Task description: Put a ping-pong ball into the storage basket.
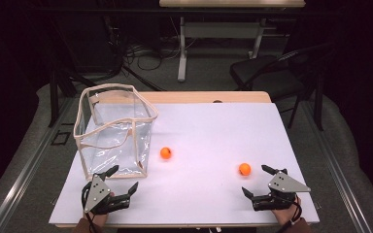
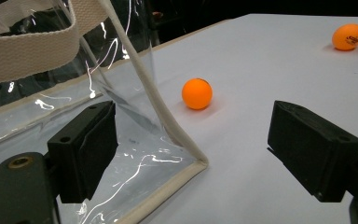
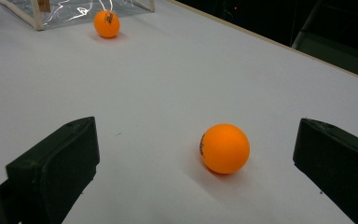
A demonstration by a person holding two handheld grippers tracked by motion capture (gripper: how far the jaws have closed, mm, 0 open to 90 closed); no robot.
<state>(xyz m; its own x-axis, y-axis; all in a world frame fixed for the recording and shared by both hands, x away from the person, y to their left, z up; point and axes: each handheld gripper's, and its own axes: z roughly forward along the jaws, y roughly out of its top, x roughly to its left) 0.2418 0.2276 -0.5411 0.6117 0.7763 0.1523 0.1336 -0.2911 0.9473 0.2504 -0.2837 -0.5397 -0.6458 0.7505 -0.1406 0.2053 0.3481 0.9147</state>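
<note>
So far nothing is gripped. The right gripper (image 1: 258, 180) rests low on the table (image 1: 213, 131) with its jaws spread wide and nothing between the pads; one orange ball (image 3: 224, 148) lies just ahead of them, untouched, well to the right of the clear bag (image 1: 116, 131). The left gripper (image 1: 121, 180) also stands released, one jaw against the near wall of the bag and the other out over bare table, so the bag's trimmed corner sits in the gap without being pinched. The second orange ball (image 1: 165, 153) lies just beside the bag, on its right. The bag stands upright, mouth open, and looks to hold no ball. Judging by this, the work is at its start: both balls likely have to be picked up and dropped into the bag.
</note>
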